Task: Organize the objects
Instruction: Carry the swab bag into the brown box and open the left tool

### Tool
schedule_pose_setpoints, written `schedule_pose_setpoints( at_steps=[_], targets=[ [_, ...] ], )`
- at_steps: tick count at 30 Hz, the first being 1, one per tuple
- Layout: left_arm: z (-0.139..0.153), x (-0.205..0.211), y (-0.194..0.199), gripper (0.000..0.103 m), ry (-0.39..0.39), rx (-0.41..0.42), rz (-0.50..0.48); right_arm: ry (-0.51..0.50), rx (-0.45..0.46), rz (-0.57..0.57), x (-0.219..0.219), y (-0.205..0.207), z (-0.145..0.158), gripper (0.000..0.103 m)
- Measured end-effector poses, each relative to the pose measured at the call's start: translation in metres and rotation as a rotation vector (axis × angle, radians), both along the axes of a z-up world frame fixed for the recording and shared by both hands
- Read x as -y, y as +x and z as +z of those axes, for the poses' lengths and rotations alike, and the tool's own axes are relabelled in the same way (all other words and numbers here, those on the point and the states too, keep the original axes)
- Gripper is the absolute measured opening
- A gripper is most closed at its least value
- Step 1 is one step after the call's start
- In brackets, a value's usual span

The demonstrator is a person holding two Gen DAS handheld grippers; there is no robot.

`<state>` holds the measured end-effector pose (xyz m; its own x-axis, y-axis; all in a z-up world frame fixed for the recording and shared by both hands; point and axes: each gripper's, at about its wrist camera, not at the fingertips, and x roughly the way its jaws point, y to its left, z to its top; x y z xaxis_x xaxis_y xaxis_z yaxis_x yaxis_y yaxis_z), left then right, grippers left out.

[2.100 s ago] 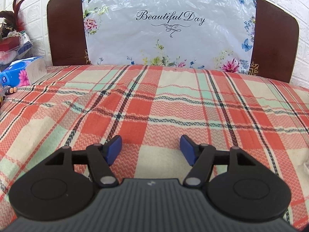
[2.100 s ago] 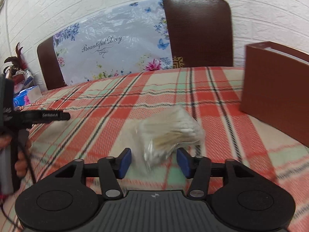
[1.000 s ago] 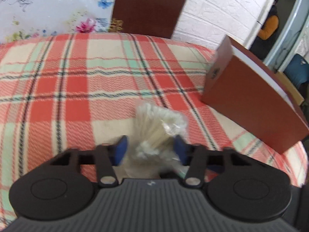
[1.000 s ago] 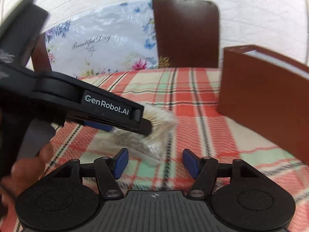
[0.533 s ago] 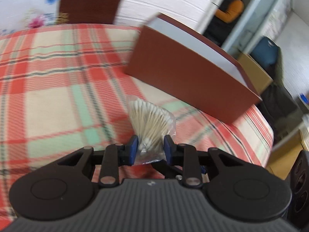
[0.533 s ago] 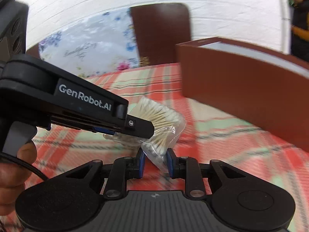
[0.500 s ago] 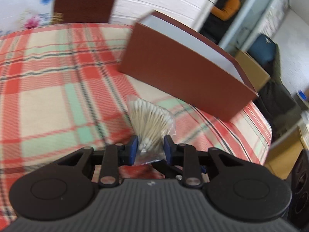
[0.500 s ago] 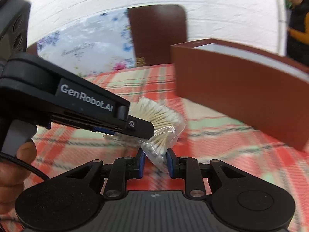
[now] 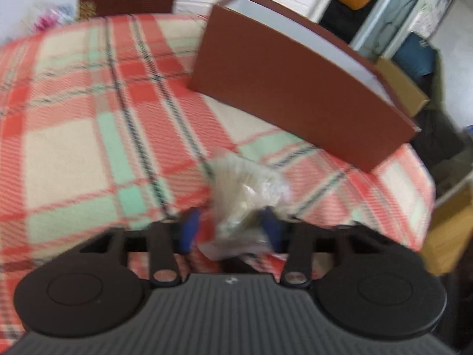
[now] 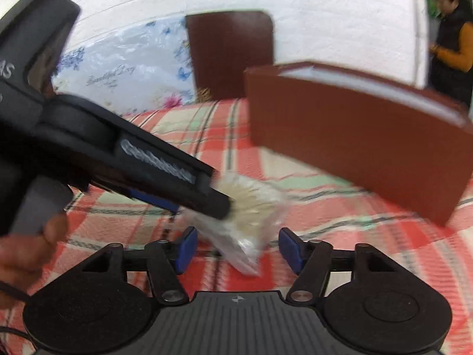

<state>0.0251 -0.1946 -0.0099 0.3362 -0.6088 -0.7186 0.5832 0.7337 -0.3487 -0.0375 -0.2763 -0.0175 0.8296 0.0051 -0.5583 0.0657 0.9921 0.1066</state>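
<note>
Nearest to me on the right, my right gripper (image 10: 238, 248) has its blue pads (image 10: 288, 250) spread wide, and the lower corner of the bag of cotton swabs (image 10: 245, 216) hangs loose in the gap between them, touching neither pad as far as I can see. Over on my left side, my left gripper (image 9: 229, 229) also has its pads (image 9: 189, 230) set apart, with the bag (image 9: 245, 204) sitting between them; the picture is smeared with motion, so I cannot say whether either pad is pressing on the plastic. From the right wrist camera I see my left gripper reaching in from the left, its black finger crossing over the upper part of the bag, and my left hand (image 10: 28, 254) wrapped on the handle at the picture's edge.

Under the bag lies the plaid blanket (image 9: 74, 136) in red, cream and green. Just beyond the bag stands the brown box (image 9: 283, 88), its open top showing a pale inside, set near the blanket's right edge. Farther back are the dark wooden headboard (image 10: 230, 53) and a flowered plastic sheet (image 10: 121, 74) against a white brick wall (image 10: 325, 14). A person in an orange sleeve and dark vest (image 10: 453, 38) stands far off at the right
</note>
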Motion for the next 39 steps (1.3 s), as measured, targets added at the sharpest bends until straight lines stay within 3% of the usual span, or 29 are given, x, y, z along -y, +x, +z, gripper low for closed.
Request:
schedule_pose_setpoints(
  at_steps=[2,4,6,13,17,28,31,33,35,37,39],
  targets=[
    [0.009,0.005,-0.007,0.029,0.026,0.051,-0.018,-0.029,-0.006,-0.005,-0.004,0.003,0.000,0.046],
    [0.022,0.007,-0.012,0.028,0.022,0.085,-0.042,-0.066,0.007,0.003,-0.008,0.000,0.005,0.039],
    [0.043,0.010,-0.014,0.028,-0.006,0.136,-0.062,-0.046,0.044,-0.002,-0.004,-0.006,0.014,0.039],
    [0.111,0.052,-0.009,0.028,-0.047,0.328,-0.154,-0.131,0.274,-0.093,0.013,-0.012,0.068,0.039],
    [0.119,0.084,0.002,0.029,-0.059,0.359,-0.180,-0.143,0.319,-0.138,0.039,-0.006,0.087,0.039],
    [0.120,0.136,0.053,0.029,-0.049,0.361,-0.208,-0.179,0.286,-0.189,0.090,0.037,0.095,0.040],
    [0.112,0.153,0.066,0.040,-0.007,0.389,-0.206,-0.155,0.277,-0.219,0.097,0.046,0.087,0.043],
    [0.097,0.163,0.076,0.040,0.073,0.398,-0.171,-0.145,0.239,-0.260,0.103,0.062,0.080,0.070],
    [0.087,0.161,0.084,0.040,0.106,0.358,-0.136,-0.103,0.198,-0.263,0.106,0.073,0.075,0.066],
    [0.086,0.152,0.084,0.042,0.083,0.353,-0.119,-0.083,0.189,-0.254,0.101,0.070,0.072,0.071],
    [0.090,0.145,0.077,0.042,0.080,0.384,-0.102,-0.133,0.205,-0.254,0.091,0.061,0.069,0.078]
  ],
)
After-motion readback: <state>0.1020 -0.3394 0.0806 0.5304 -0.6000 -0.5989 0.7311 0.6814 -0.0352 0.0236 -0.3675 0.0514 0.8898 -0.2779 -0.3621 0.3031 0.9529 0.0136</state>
